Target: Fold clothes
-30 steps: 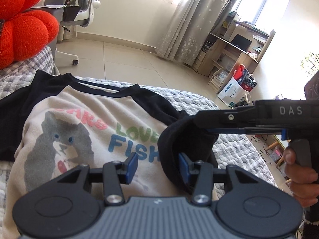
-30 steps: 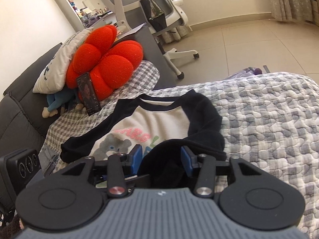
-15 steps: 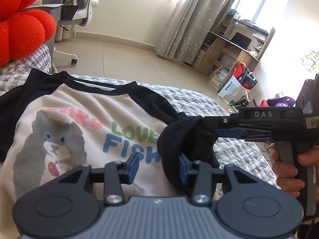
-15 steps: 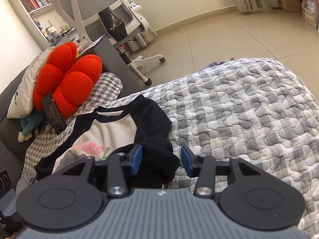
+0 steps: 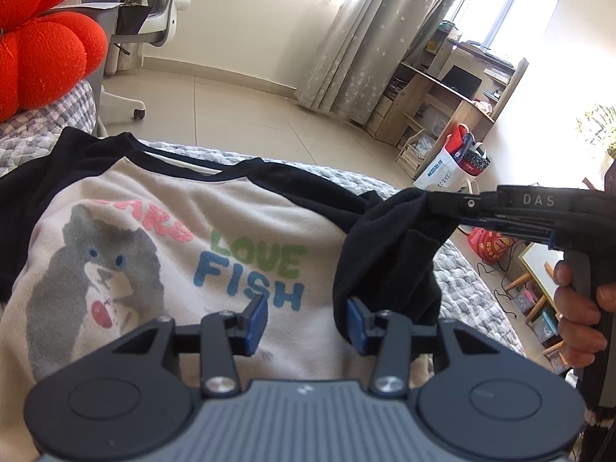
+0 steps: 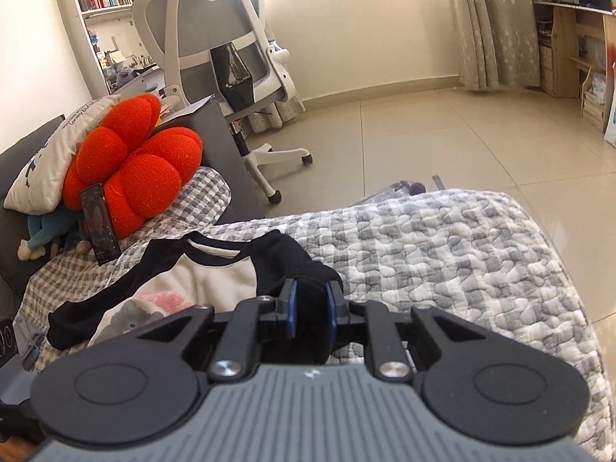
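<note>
Nearest us, our left gripper (image 5: 304,321) hangs wide over the shirt (image 5: 161,231), holding nothing. Our right gripper (image 6: 311,310), wide half a second ago, has now closed on the black sleeve (image 6: 308,269) and lifts it off the bed (image 6: 442,254). So we judge a sleeve fold inward is under way. The shirt lies face up, collar toward the bed's far edge.

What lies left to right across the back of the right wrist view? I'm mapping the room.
White printed pillow → red knitted flower cushion → grey mesh office chair → pale star-patterned curtain → wooden shelf unit.
</note>
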Demonstrator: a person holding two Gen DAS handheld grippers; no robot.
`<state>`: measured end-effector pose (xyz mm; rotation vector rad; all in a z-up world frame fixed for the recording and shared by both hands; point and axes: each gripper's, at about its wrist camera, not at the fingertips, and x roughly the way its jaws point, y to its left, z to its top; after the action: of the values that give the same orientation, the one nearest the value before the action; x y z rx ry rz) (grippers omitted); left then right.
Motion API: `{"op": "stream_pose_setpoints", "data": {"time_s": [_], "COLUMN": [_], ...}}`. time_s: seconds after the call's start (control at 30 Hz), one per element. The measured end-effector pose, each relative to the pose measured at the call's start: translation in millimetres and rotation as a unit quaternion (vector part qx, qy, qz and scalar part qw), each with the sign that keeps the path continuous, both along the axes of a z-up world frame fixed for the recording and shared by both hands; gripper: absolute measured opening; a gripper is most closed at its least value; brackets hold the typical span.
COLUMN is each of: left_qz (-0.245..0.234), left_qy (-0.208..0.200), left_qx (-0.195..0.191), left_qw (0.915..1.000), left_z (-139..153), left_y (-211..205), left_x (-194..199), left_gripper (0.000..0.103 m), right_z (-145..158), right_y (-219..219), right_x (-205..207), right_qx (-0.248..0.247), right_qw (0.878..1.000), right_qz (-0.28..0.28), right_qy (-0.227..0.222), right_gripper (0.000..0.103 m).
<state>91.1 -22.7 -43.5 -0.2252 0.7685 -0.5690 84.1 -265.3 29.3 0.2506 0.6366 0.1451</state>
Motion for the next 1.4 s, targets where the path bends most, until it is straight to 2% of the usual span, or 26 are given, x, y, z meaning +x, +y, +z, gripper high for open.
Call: {"op": "stream_pose_setpoints", "data": {"time_s": [0.1, 0.3, 0.5, 0.67, 0.77, 1.03, 1.07, 1.2, 1.33, 1.4], "left_qz": [0.001, 0.007, 0.011, 0.013, 0.011, -0.008, -0.015, -0.041, -0.061, -0.07], "left_qy": [0.003, 0.008, 0.011, 0.008, 0.008, 0.004, 0.001, -0.009, -0.018, -0.014], "left_qx": [0.016, 0.019, 0.04, 0.069, 0.089, 0.137, 0.144, 0.165, 0.159, 0.147], "left_qw": [0.9999, 0.9998, 0.9991, 0.9975, 0.9959, 0.9905, 0.9895, 0.9854, 0.9852, 0.9866], "left_z": [-1.2, -1.3, 4.4, 12.2, 17.3, 23.0, 22.8, 18.2, 11.4, 8.3], "left_y": [-2.6, 1.8, 1.8, 0.3, -3.0, -20.9, -24.3, -38.8, -46.9, -46.5], "left_x": [0.2, -0.7, 7.2, 23.1, 36.2, 91.9, 101.2, 135.6, 164.8, 173.3], "left_gripper": [0.045, 0.045, 0.045, 0.045, 0.045, 0.045, 0.045, 0.045, 0.045, 0.044], "right_z": [7.1, 18.1, 24.1, 7.7, -9.6, -48.2, -48.9, -41.4, -32.7, -30.8], "right_y": [-6.3, -26.9, -50.3, -72.4, -89.5, -124.7, -126.8, -123.8, -119.6, -117.4], "right_x": [1.1, -1.9, -8.6, -13.3, -17.8, -32.1, -33.3, -35.3, -37.6, -36.5], "right_qx": [-0.023, -0.077, -0.164, -0.221, -0.22, -0.168, -0.163, -0.178, -0.191, -0.179], "right_qw": [0.999, 0.993, 0.974, 0.957, 0.956, 0.962, 0.964, 0.964, 0.964, 0.969], "right_qz": [-0.024, -0.086, -0.145, -0.185, -0.196, -0.203, -0.201, -0.191, -0.18, -0.165], "right_qy": [-0.01, -0.038, -0.051, -0.028, -0.003, 0.067, 0.069, 0.056, 0.039, 0.03], "right_gripper": [0.018, 0.018, 0.018, 0.018, 0.018, 0.019, 0.02, 0.036, 0.041, 0.041]}}
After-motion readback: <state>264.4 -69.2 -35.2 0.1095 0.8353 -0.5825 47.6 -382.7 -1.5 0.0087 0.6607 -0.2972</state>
